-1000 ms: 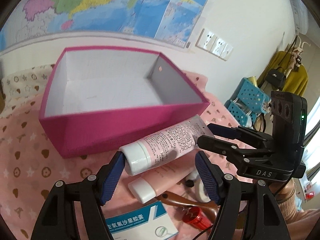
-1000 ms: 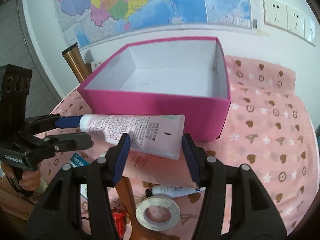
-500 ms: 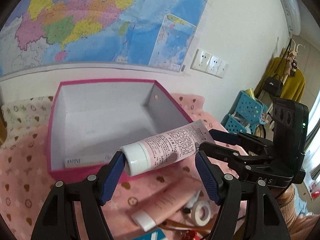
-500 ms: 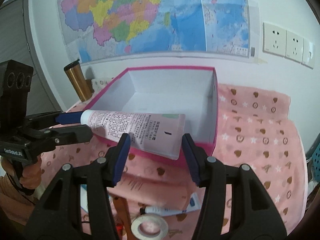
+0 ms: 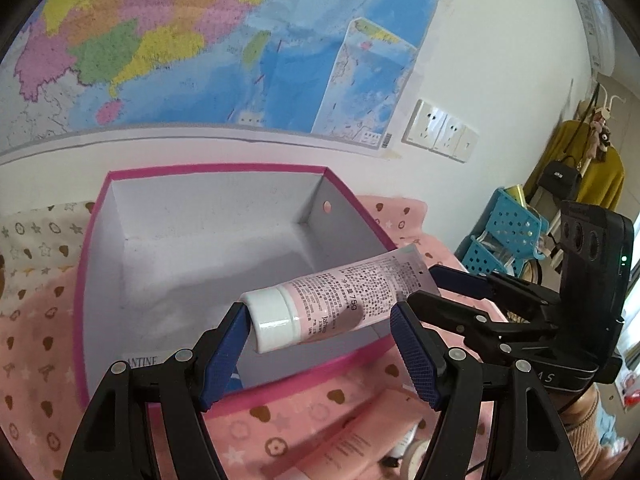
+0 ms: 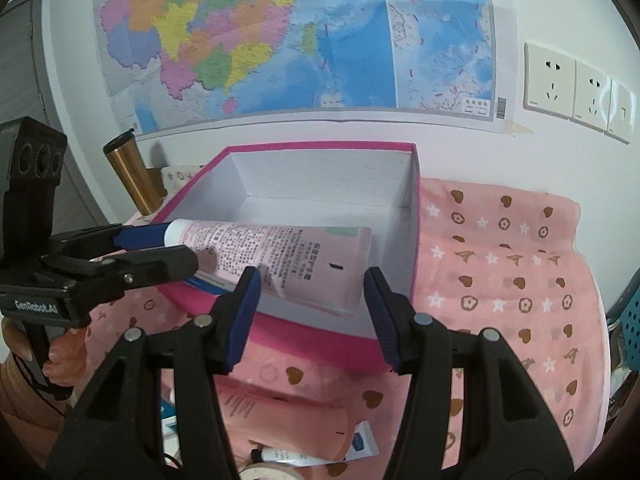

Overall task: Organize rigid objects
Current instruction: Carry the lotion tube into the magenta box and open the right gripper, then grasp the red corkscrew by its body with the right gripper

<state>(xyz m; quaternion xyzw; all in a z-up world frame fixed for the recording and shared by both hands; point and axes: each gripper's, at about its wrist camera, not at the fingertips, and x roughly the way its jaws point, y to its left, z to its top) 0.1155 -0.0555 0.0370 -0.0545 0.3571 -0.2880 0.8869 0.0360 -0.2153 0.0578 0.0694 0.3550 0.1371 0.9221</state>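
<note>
**Carefully: the tube could tip before it is in the box**

Your right gripper [image 6: 312, 280] pinches the flat tail of the pink cosmetic tube [image 5: 340, 296] across its width. Your left gripper [image 5: 320, 314] stands wide, with only its left pad [image 5: 228, 340] touching the white cap [image 5: 272, 320]. The tube hangs above the near right part of the pink box [image 5: 216, 168], tail over the right wall. That soft tail may buckle, I judge. Draw the left gripper away and the cap end could swing down, strike the rim and roll onto the pink cloth [image 6: 500, 280].
</note>
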